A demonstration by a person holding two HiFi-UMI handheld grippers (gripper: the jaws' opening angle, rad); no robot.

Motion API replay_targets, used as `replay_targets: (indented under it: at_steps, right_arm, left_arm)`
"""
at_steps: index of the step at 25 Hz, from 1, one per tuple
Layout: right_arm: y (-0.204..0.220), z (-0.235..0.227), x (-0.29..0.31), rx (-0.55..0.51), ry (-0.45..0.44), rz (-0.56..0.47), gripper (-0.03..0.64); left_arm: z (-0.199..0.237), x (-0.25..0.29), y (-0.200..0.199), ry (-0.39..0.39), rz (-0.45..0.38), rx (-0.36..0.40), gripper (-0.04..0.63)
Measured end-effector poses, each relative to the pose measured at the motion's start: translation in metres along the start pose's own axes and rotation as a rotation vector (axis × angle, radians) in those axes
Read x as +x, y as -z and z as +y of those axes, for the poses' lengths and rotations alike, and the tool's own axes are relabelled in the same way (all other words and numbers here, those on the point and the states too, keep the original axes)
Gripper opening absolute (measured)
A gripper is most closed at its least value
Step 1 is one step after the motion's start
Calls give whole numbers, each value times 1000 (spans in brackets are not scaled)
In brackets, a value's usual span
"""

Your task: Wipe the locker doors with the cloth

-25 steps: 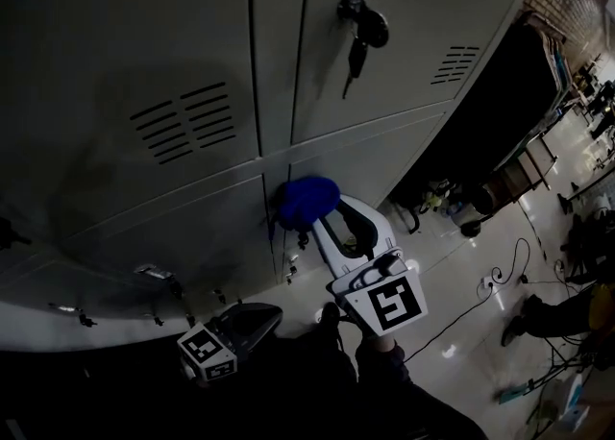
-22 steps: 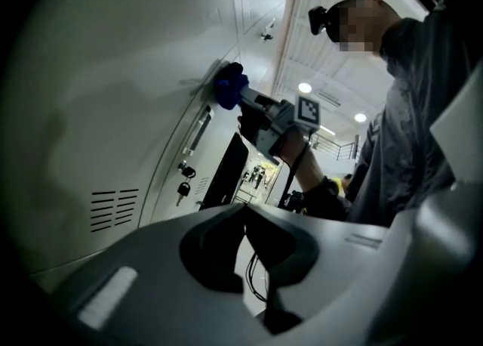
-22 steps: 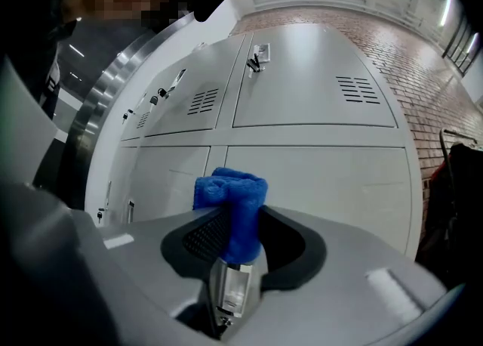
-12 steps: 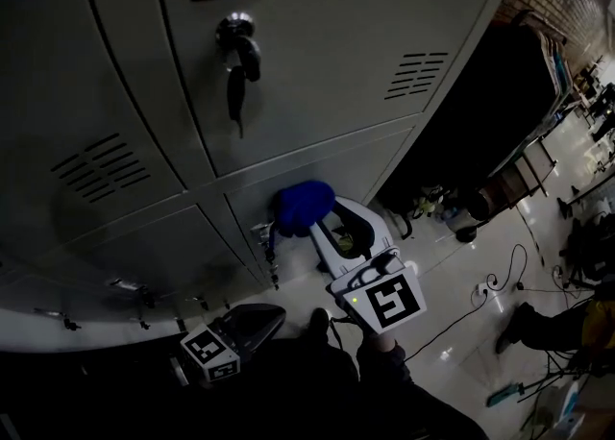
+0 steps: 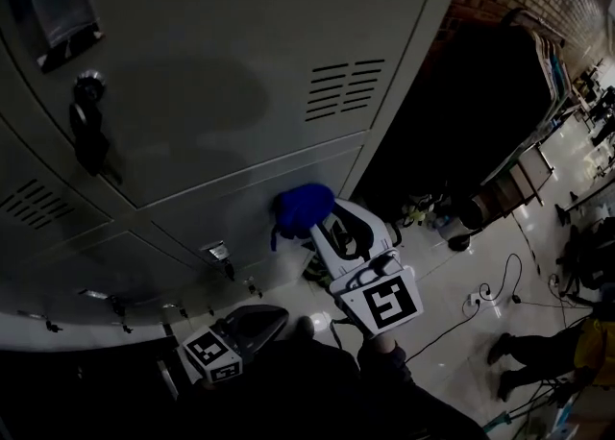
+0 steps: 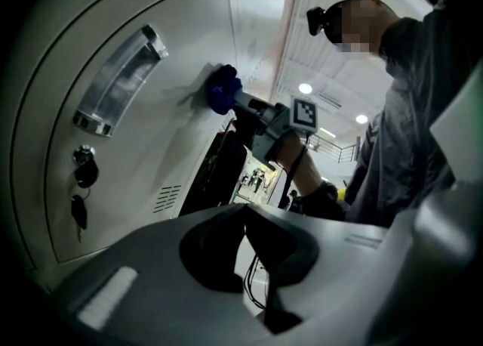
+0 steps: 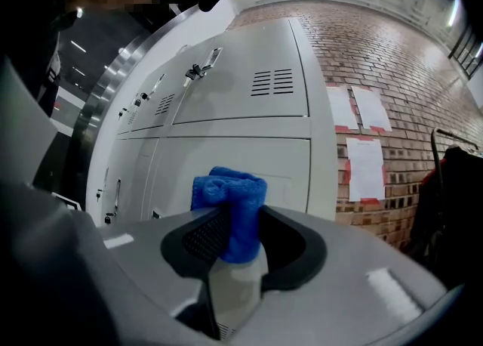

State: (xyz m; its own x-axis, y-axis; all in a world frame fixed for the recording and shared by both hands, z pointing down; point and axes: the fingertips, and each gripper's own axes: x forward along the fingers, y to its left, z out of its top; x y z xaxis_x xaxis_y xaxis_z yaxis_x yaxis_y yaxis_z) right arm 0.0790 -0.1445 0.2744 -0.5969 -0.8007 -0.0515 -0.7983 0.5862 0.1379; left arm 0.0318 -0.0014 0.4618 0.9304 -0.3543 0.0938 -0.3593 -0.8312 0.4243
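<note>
Against the grey locker door, right claw clenches a bunched blue cloth; left claw closed, empty.

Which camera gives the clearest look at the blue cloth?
The right gripper view: the cloth sits close and well lit, clamped in the right gripper. The head view shows it dim, against a locker door. The left gripper view shows it small and far off.
</note>
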Motion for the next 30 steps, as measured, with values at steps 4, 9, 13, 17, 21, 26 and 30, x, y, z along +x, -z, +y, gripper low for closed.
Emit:
replay_targets:
  at_steps: [4, 9, 13, 17, 21, 26, 30]
  right_arm:
    - [2, -18, -6, -8, -25, 0, 127]
    - [6, -40, -14, -11, -46, 8, 127]
    - [10, -54, -18, -10, -47, 17, 129]
    - [12, -58, -19, -13, -52, 19, 129]
    - [12, -58, -20, -10, -38, 30, 129]
    - [9, -50, -25, -25, 17, 45, 124]
    - [6, -30, -29, -12, 38, 47, 121]
  left_arm:
    - [1, 24, -1, -14, -21, -5, 0]
    - [0, 52, 1, -20, -46, -16, 0]
    - [0, 68, 3, -16, -54, -20, 0]
    - [-1, 76, 3, -13, -61, -21, 0]
    - [-1, 72, 3, -15, -61, -24, 0]
    - [-5, 57, 5, 3, -48, -25, 0]
    - [-14, 36, 7, 34, -30, -17, 0]
